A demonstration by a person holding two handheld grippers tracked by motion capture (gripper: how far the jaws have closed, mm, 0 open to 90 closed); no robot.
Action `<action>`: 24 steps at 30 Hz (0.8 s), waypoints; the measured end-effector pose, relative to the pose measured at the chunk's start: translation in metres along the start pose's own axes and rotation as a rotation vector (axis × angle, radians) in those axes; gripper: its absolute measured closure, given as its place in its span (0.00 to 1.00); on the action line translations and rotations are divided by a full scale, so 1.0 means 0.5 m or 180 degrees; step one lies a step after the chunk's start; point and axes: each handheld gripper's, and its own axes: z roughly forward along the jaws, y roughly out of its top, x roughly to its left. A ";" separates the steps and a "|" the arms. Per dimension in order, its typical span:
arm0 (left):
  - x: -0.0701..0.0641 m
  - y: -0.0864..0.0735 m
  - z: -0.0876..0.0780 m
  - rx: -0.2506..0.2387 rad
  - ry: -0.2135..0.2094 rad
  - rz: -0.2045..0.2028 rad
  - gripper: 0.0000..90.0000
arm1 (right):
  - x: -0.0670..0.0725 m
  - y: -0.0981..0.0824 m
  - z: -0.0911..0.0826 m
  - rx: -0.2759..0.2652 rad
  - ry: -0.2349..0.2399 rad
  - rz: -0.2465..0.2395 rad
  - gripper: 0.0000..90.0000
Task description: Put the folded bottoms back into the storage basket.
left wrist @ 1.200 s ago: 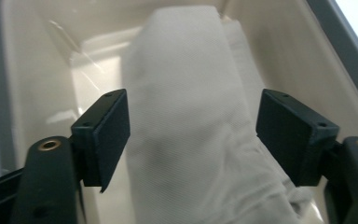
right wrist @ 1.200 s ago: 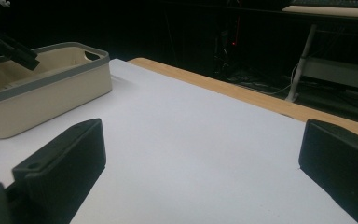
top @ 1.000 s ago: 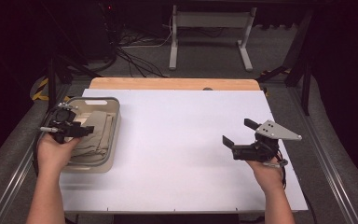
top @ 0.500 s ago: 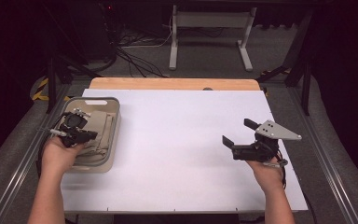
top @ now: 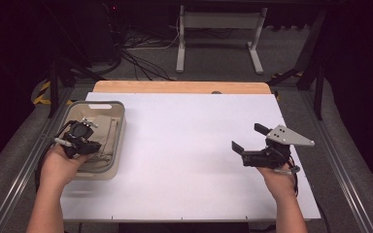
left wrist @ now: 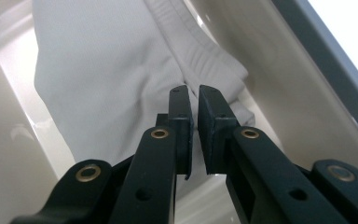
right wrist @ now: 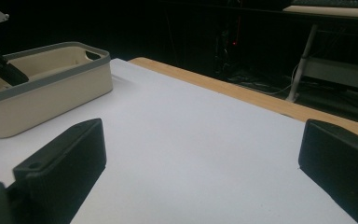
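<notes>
Down inside the beige plastic bin (top: 118, 141) at the table's left edge, the left gripper (left wrist: 194, 93) has just been closing and its jaws now stand nearly together over the folded pale cloth (left wrist: 102, 79), though whether any fabric is actually pinched between the pads I cannot tell. Over the white tabletop (top: 184, 141), well apart from the bin, the right gripper (top: 246, 138) waits with jaws spread wide and nothing between them. A lift from here could come away empty or snag a single thin fold, slipping free or dragging the light bin along.
</notes>
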 end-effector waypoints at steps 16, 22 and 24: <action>-0.019 -0.008 0.009 0.0173 0.0099 0.0058 0.77 | 0.000 0.000 0.001 0.0001 -0.0004 -0.0015 0.02; -0.032 -0.001 0.014 0.0279 0.0255 0.0151 0.62 | 0.001 0.000 0.001 0.0012 0.0004 -0.0008 0.02; -0.035 0.001 0.019 0.0345 0.0397 0.0168 0.53 | 0.002 0.000 0.001 0.0011 0.0004 -0.0009 0.02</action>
